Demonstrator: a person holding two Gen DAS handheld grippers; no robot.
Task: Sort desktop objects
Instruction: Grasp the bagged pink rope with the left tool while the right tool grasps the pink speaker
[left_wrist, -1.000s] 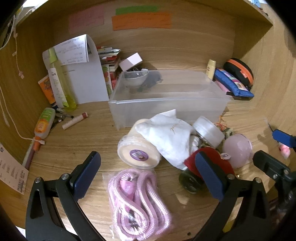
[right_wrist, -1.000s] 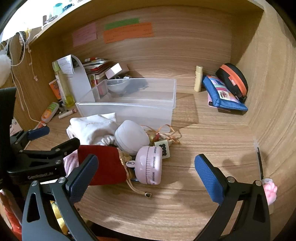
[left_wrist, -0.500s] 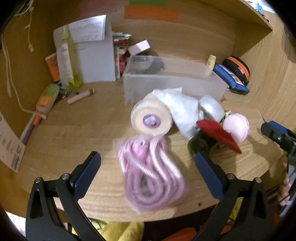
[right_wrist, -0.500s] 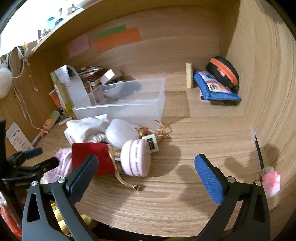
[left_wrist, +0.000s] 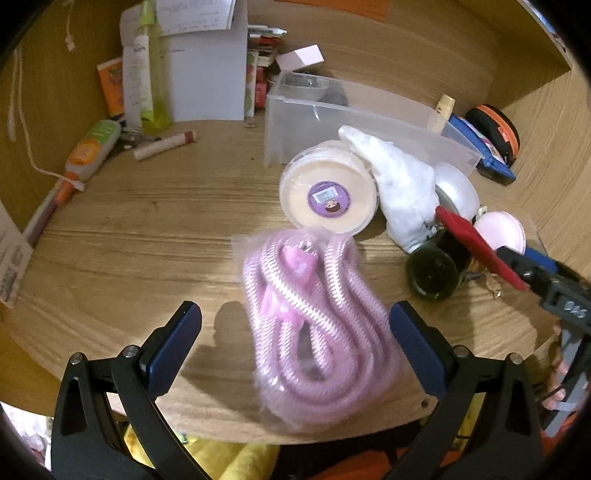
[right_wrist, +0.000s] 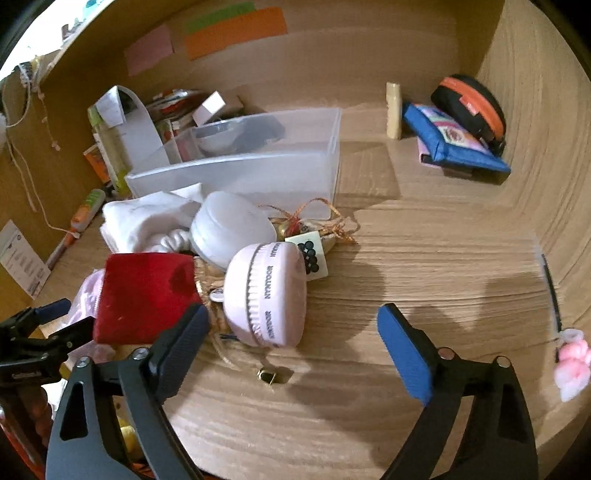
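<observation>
A bagged pink rope (left_wrist: 314, 325) lies near the desk's front edge, between the open jaws of my left gripper (left_wrist: 295, 347), which hovers over it. Behind it sit a round cream tub with a purple label (left_wrist: 328, 195), a white cloth (left_wrist: 402, 188), a red pouch (right_wrist: 144, 295), a dark round bottle (left_wrist: 432, 273) and a pink round case (right_wrist: 269, 295). A clear plastic bin (right_wrist: 258, 173) stands behind the pile. My right gripper (right_wrist: 291, 350) is open and empty, just in front of the pink case.
A blue pouch (right_wrist: 450, 140) and a black-orange case (right_wrist: 472, 107) lie at the back right. A white folder (left_wrist: 207, 74), a green bottle (left_wrist: 147, 81), a tube (left_wrist: 92, 151) and a lip balm stick (left_wrist: 162, 146) are at the back left. A pink charm (right_wrist: 572, 365) sits at the right edge.
My left gripper has pulled back and risen; the pink rope now lies between its jaws. My right gripper moved closer to the pink case and red pouch.
</observation>
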